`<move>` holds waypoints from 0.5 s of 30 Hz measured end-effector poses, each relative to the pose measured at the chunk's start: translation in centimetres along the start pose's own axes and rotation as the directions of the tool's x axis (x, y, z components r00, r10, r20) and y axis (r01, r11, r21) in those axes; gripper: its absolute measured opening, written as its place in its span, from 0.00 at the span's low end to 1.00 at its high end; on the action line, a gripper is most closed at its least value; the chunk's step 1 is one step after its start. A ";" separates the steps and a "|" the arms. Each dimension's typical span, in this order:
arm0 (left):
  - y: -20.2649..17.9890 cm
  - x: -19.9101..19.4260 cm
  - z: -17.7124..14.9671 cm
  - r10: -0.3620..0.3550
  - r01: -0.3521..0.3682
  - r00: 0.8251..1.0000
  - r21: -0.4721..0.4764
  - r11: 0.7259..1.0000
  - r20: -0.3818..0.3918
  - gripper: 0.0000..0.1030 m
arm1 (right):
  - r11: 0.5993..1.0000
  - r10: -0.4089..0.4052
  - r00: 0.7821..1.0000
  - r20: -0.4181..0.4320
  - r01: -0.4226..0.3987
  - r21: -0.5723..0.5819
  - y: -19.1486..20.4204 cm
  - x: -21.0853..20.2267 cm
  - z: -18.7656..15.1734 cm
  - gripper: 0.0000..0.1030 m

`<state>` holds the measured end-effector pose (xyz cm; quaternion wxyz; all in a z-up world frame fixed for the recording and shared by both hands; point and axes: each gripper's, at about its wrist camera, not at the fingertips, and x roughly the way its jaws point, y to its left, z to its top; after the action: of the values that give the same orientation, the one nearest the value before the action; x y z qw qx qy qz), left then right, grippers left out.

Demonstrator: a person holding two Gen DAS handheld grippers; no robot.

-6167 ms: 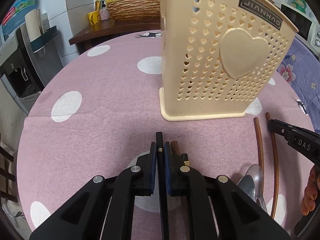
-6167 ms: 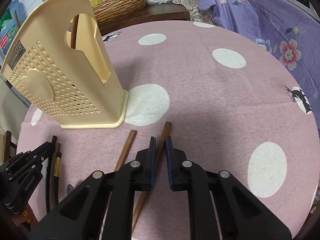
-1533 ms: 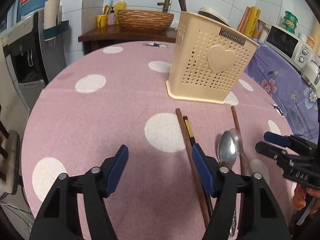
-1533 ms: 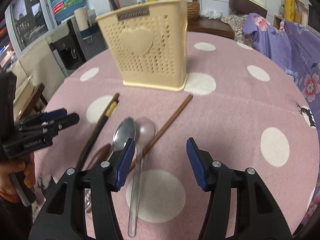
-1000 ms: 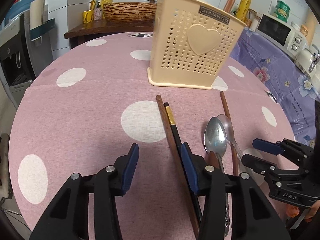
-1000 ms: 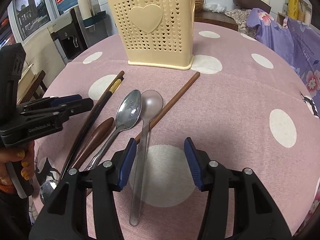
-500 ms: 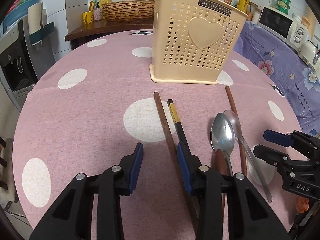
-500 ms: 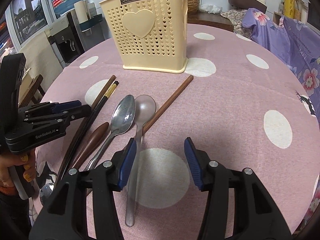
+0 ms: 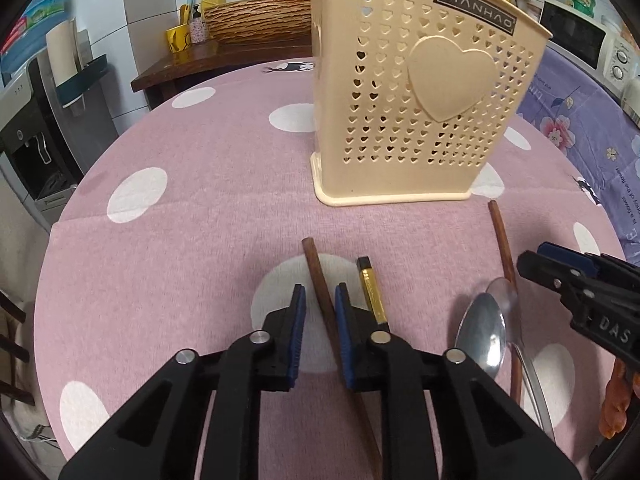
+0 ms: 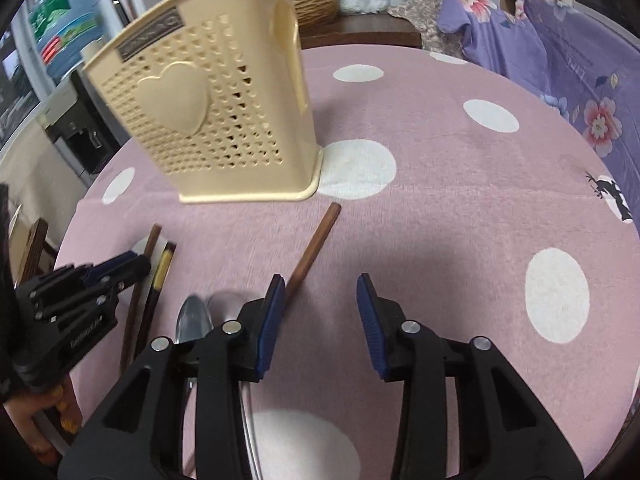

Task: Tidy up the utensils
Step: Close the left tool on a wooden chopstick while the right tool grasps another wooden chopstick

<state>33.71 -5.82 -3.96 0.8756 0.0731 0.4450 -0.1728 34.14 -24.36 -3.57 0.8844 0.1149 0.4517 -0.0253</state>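
Low centre of the left wrist view, the left gripper [image 9: 320,300] is closing w/ a brown chopstick [image 9: 316,268] between its blue pads; a thin gap shows on both sides, so no grip yet. Just right of it lies a black chopstick w/ gold band [image 9: 370,286], then a metal spoon [image 9: 482,332] and a clear spoon [image 9: 505,292] at lower right, w/ another brown chopstick [image 9: 500,232] running up toward the cream utensil holder [image 9: 420,128] in the upper centre. Holder stands upright on the pink polka-dot tablecloth [image 9: 180,240]; chopstick tips stick out of its top. Bottom centre of the right wrist view, the right gripper [image 10: 320,286] is closing w/ only cloth between its jaws; that second brown chopstick passes just beside and under its left pad.
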 end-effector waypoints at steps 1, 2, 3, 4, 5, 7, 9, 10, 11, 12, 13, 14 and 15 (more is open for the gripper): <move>0.0 0.1 0.2 0.003 -0.003 1.000 0.000 1.000 -0.002 0.12 | 1.000 0.002 1.000 -0.010 -0.001 0.018 0.1 0.5 0.4 0.34; 0.0 0.1 0.2 0.002 -0.002 1.000 -0.003 1.000 -0.003 0.11 | 1.000 -0.001 1.000 -0.009 0.001 0.027 0.1 0.8 0.6 0.33; 0.0 0.2 0.3 0.002 -0.002 1.000 -0.006 1.000 -0.003 0.11 | 0.999 -0.013 1.000 -0.005 0.014 0.032 0.3 1.0 0.9 0.32; 0.0 0.2 0.4 0.002 -0.002 1.000 -0.009 1.000 -0.001 0.11 | 0.999 -0.017 1.000 -0.006 0.018 0.040 0.5 1.3 1.1 0.30; 0.0 0.3 0.4 0.003 -0.003 1.000 -0.010 1.000 0.001 0.11 | 0.999 -0.024 1.000 -0.005 0.024 0.043 0.7 1.5 1.3 0.28; -0.2 0.3 0.5 0.008 -0.008 1.000 -0.008 1.000 0.004 0.11 | 0.998 -0.055 0.998 -0.001 0.055 0.035 1.3 2.0 1.7 0.24; -0.3 0.3 0.5 0.008 -0.008 1.000 -0.010 1.000 0.004 0.10 | 0.996 -0.079 0.997 0.005 0.079 0.029 1.6 2.4 2.0 0.18; -0.4 0.4 0.6 0.008 -0.008 1.000 -0.010 1.000 0.004 0.10 | 0.996 -0.087 0.996 0.008 0.087 0.031 1.7 2.6 2.3 0.15; -0.3 0.4 0.6 0.008 -0.008 1.000 -0.009 1.000 0.004 0.10 | 0.995 -0.088 0.996 0.009 0.087 0.037 1.7 2.8 2.5 0.12; -0.4 0.4 0.6 0.008 -0.008 1.000 -0.009 1.000 0.004 0.10 | 0.995 -0.085 0.996 0.008 0.084 0.045 1.5 2.9 2.7 0.11; -0.3 0.4 0.6 0.004 -0.004 1.000 -0.012 1.000 0.005 0.10 | 0.996 -0.079 0.997 0.007 0.079 0.050 1.4 3.0 2.9 0.11; -0.3 0.4 0.6 0.000 0.000 1.000 -0.015 1.000 0.006 0.10 | 0.996 -0.075 0.997 0.007 0.075 0.049 1.3 3.2 3.1 0.11; -0.2 0.4 0.6 -0.005 0.005 1.000 -0.020 1.000 0.007 0.10 | 0.996 -0.073 0.997 0.007 0.073 0.050 1.2 3.2 3.2 0.11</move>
<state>34.32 -6.29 -3.89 0.8775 0.0627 0.4437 -0.1710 38.77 -23.76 -4.11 0.8818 0.1204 0.4508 -0.0694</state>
